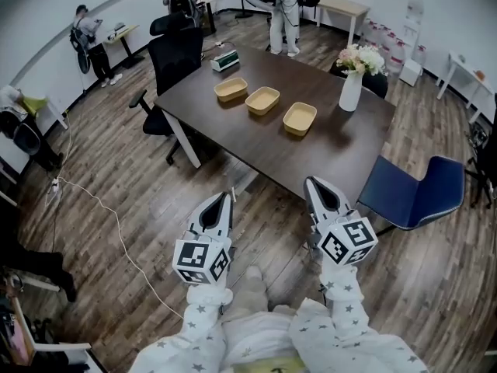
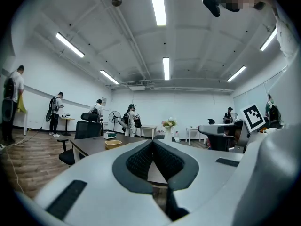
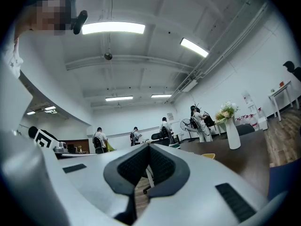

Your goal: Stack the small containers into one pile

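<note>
Wood-plank floor runs under the long dark surface that stands ahead of you in an open room. A black office chair sits at its far left side and a blue chair at its near right corner. The small containers lie on that surface in a slanting row, each apart from the next and none stacked: the far-left container, the middle container and the near-right container. All three are shallow, tan and open side up. A white vase of flowers stands on the surface to the right of the row, and a small green-and-white box lies beyond the row near the far edge. Your left claw and right claw hang side by side over the floor, short of the surface's near edge and well apart from the containers, both pointing toward it. In the left gripper view the left claw's jaws meet at the tips with nothing between them. The right gripper view shows the same for the right claw — jaws together, nothing held. A few people stand along the far walls.
</note>
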`<state>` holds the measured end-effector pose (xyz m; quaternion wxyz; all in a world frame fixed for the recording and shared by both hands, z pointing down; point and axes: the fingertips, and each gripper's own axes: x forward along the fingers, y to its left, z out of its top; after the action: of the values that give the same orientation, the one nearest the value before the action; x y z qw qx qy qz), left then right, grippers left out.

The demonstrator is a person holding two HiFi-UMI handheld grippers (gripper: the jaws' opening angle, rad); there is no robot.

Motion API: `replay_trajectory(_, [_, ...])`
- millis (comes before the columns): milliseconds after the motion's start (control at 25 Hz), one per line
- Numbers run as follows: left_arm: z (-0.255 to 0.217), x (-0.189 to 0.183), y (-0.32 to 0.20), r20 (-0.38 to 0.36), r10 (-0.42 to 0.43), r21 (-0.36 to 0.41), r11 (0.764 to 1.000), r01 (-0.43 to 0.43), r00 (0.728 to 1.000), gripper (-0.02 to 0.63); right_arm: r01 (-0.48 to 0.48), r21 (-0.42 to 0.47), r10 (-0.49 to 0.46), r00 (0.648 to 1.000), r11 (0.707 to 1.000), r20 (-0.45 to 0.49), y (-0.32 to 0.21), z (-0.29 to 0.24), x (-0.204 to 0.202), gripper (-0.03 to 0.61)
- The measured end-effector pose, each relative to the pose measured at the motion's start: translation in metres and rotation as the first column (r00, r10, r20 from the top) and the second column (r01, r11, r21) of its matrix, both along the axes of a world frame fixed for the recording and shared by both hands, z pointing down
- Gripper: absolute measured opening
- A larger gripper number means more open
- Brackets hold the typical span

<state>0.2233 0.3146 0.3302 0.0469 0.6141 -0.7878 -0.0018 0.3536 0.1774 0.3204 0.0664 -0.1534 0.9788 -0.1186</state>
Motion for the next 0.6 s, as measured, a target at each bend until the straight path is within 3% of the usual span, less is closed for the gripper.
replay_trajectory(320, [0.006, -0.079, -0.04, -0.023, 0.026, -0.017, 1.0, -0.026, 0.999, 0.025, -0.044, -0.033, 0.043, 0.999, 0.999, -0.023, -0.035, 0.011, -0.07, 0.021])
replay_trajectory(600, [0.013, -0.116, -0.075, -0.036, 0.09, -0.015, 0.996, -0.09, 0.995, 0.025, -0.086, -0.034, 0.085, 0.996, 0.996, -0.034, -0.057, 0.018, -0.111, 0.021])
